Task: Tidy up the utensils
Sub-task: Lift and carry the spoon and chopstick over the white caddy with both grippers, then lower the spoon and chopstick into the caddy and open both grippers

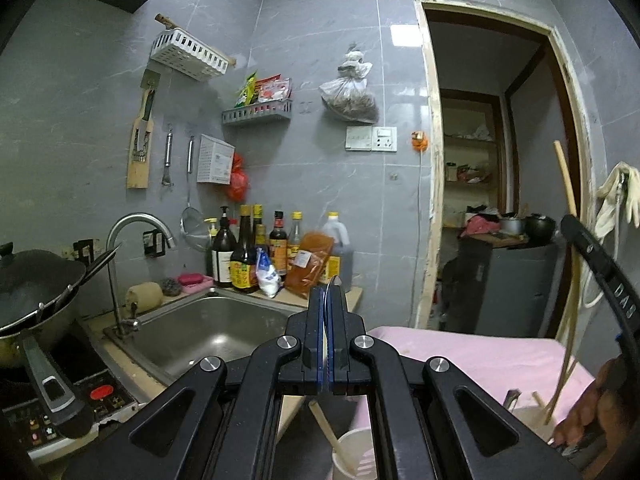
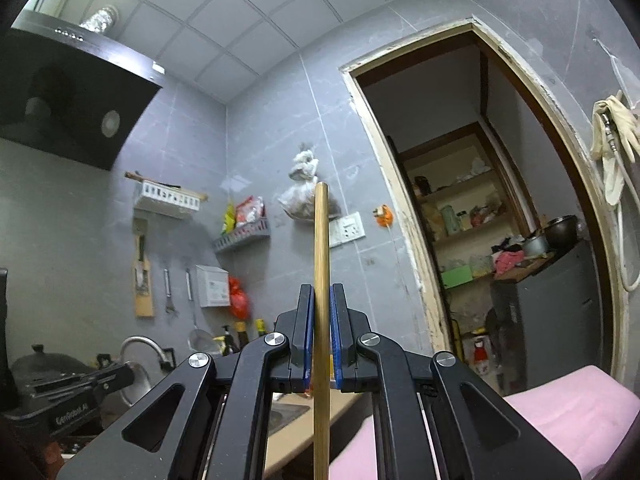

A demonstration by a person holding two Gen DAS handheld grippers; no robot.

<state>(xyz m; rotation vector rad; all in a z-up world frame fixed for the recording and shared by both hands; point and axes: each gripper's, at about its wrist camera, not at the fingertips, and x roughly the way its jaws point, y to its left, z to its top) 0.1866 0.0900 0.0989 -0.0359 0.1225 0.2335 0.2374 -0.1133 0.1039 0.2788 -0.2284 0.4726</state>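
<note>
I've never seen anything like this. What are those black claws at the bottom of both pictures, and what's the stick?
No robot here: a person holds a two-finger clamp tool in each hand, each with a wide-angle camera looking along its fingers. One picture is from the left tool, the other from the right, in a small kitchen. The right gripper is shut on a chopstick that stands upright between its blue pads. The left gripper is shut too, pinching something thin and metallic; I cannot tell what. Below it stands a white cup with a wooden stick in it, beside a pink cloth. To the left are a sink and sauce bottles.
</note>
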